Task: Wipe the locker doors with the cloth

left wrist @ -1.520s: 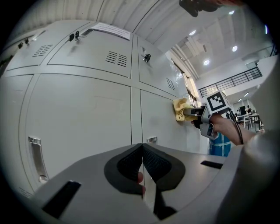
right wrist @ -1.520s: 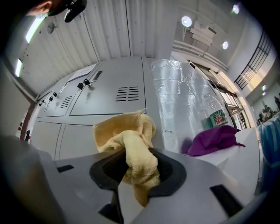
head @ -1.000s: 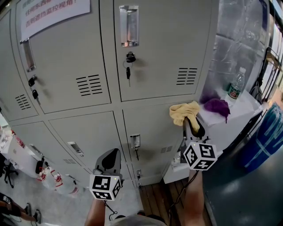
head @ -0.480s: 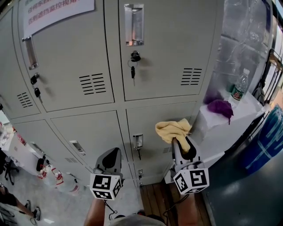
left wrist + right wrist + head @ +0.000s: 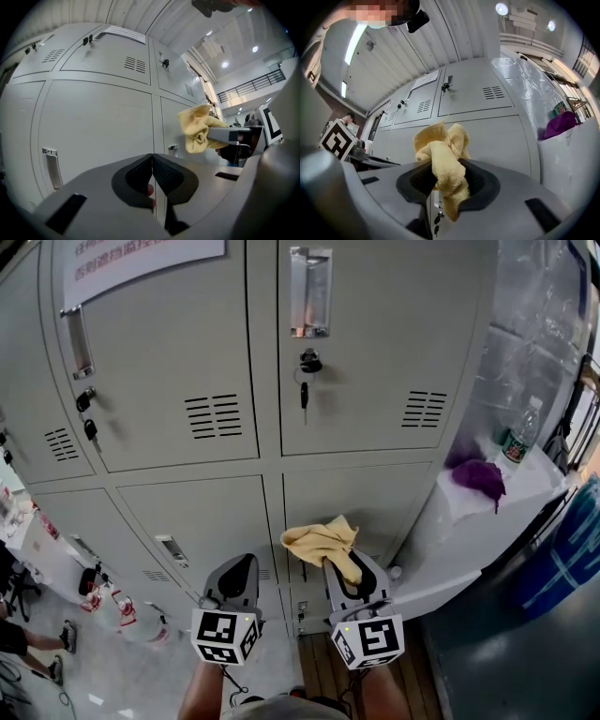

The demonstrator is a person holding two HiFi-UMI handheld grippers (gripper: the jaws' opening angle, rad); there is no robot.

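Observation:
A bank of grey metal locker doors (image 5: 375,343) fills the view ahead, each with a handle, a lock with keys and a vent. My right gripper (image 5: 342,566) is shut on a bunched yellow cloth (image 5: 319,542), held just in front of a lower locker door (image 5: 361,498); whether the cloth touches the door I cannot tell. The cloth (image 5: 443,161) bulges above and hangs below the jaws in the right gripper view. My left gripper (image 5: 236,576) is shut and empty, low in front of the lower left door (image 5: 93,122), and sees the cloth (image 5: 199,127) at its right.
A white side table (image 5: 487,502) stands right of the lockers, bearing a purple cloth (image 5: 480,476) and a green-labelled bottle (image 5: 520,432). A blue bin (image 5: 567,540) sits at the far right. A paper notice (image 5: 141,263) is stuck on the upper left door. A person's feet (image 5: 56,662) show at lower left.
My right gripper has carried the yellow cloth down and to the left, from beside the white table to in front of the lower middle locker door. The left gripper has stayed in place.

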